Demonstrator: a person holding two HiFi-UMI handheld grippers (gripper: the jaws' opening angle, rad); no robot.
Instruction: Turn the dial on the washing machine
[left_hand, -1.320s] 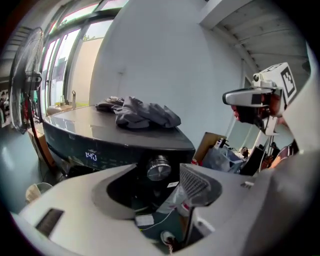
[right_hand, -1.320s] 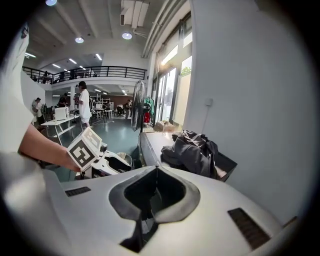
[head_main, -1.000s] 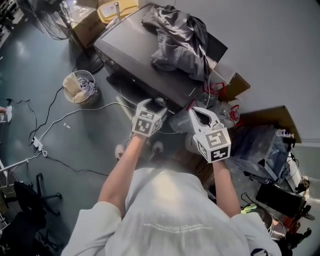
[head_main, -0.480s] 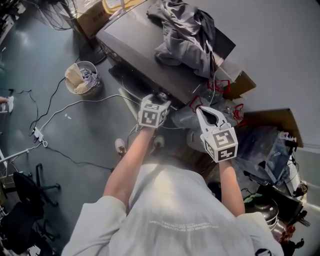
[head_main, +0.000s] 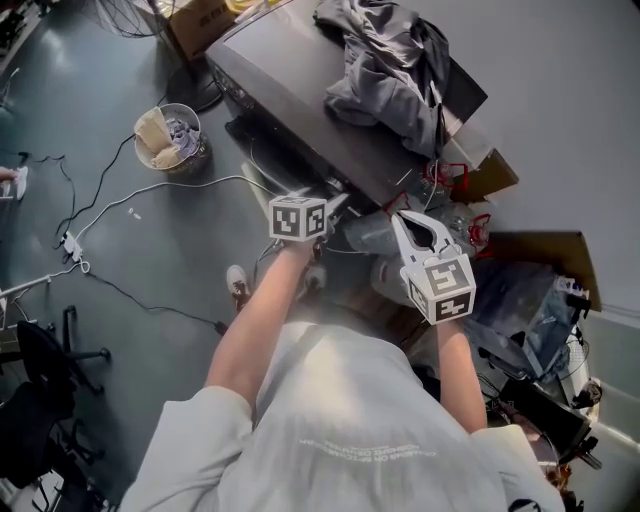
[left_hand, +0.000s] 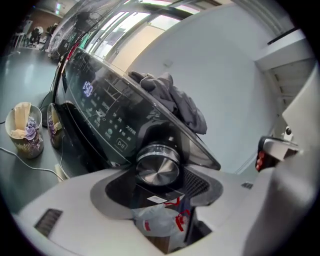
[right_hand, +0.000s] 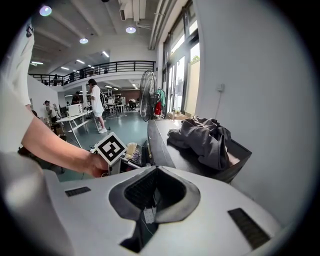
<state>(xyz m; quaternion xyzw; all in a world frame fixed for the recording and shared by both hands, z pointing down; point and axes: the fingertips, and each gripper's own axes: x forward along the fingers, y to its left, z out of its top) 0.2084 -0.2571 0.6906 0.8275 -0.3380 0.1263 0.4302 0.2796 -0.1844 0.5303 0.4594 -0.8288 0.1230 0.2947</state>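
dial (left_hand: 158, 167), round brushed metal, flat face, in left claw (left_hand: 159, 176)

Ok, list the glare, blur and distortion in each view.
Left gripper view: fisheye bends the washing machine, window glare streaks its glossy front, the dial is sharp. Right gripper view: dark corners, ceiling lamps flare. Head view: the white shirt looks washed out.

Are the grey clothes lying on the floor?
No, the grey clothes lie in a heap on top of the washing machine, up off the floor.
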